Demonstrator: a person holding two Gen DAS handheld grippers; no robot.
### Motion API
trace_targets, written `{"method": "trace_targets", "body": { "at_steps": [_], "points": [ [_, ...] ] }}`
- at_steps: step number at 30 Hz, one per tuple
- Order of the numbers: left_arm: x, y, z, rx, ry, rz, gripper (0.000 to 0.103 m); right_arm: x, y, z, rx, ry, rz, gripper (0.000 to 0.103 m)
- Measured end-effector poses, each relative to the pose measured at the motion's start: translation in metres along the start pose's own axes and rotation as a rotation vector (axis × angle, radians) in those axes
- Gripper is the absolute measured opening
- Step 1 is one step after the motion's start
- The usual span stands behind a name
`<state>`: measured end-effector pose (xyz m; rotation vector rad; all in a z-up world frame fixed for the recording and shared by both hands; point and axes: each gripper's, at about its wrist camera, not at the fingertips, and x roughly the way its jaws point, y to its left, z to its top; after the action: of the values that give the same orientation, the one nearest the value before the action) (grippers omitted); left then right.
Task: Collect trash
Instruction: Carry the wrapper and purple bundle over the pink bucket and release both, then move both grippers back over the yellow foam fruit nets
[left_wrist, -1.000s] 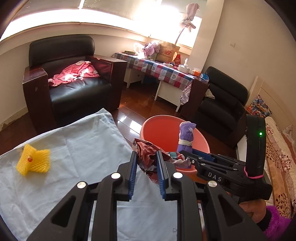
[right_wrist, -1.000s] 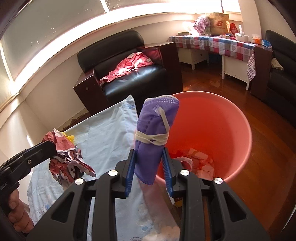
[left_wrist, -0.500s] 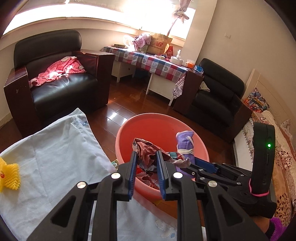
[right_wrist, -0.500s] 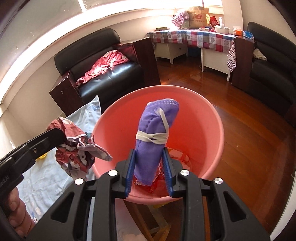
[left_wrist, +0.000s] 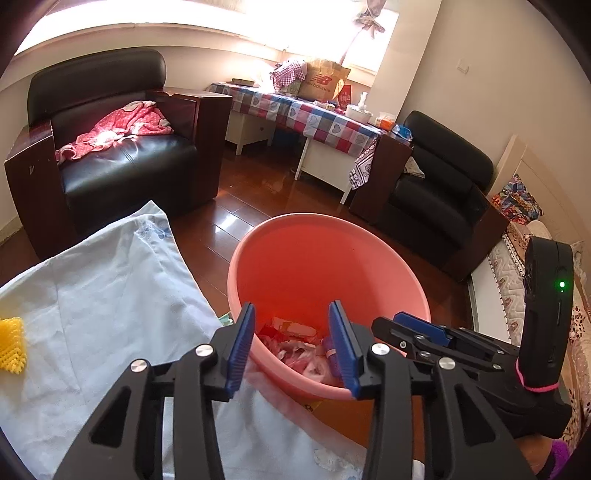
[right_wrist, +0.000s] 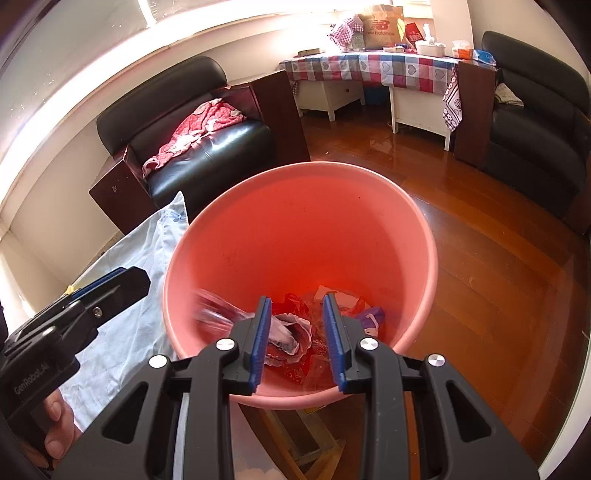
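A sunlit living room with a dark wood floor (right_wrist: 491, 280). One pink basin (right_wrist: 236, 229) holds the trash (right_wrist: 295, 332): crumpled wrappers and a purple roll (right_wrist: 371, 318) lying at its bottom, below both grippers. The left gripper (left_wrist: 291, 341) is opening with nothing between its jaws; the right gripper (right_wrist: 297, 338) stands open and empty. One yellow net (left_wrist: 11, 345) lies on the white cloth (left_wrist: 103, 295). Two black armchairs (left_wrist: 122, 158).

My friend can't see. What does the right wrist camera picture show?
The open right gripper hangs over a pink bucket with crumpled trash inside. The left gripper is beside it, over a pale blue cloth.
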<state>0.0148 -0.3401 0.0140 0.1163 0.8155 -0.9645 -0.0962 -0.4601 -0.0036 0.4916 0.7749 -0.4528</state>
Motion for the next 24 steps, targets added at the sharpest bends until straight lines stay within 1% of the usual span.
{"method": "trace_targets", "body": {
  "at_steps": [4,7,13,15,17,19,20,24],
  "points": [
    [-0.010,-0.003,0.000,0.004,-0.016,-0.004,0.042,-0.003,0.001,0.000,0.006,0.000,0.007,0.030],
    [-0.019,-0.003,-0.001,0.000,-0.025,0.003,0.045,-0.005,0.004,-0.002,0.010,0.004,0.016,0.030],
    [-0.039,0.005,-0.008,-0.017,-0.037,0.022,0.046,-0.012,0.016,-0.007,-0.014,0.008,0.036,0.031],
    [-0.047,0.009,-0.012,-0.022,-0.036,0.033,0.047,-0.015,0.021,-0.010,-0.027,0.008,0.043,0.031],
    [-0.055,0.013,-0.017,-0.030,-0.036,0.049,0.051,-0.017,0.028,-0.012,-0.037,0.011,0.060,0.031],
    [-0.064,0.021,-0.022,-0.039,-0.039,0.063,0.052,-0.018,0.036,-0.015,-0.049,0.022,0.093,0.037],
    [-0.068,0.026,-0.026,-0.047,-0.040,0.076,0.052,-0.018,0.040,-0.017,-0.056,0.026,0.109,0.042],
    [-0.084,0.045,-0.041,-0.091,-0.037,0.114,0.052,-0.016,0.062,-0.025,-0.110,0.044,0.146,0.042]
  ]
}}
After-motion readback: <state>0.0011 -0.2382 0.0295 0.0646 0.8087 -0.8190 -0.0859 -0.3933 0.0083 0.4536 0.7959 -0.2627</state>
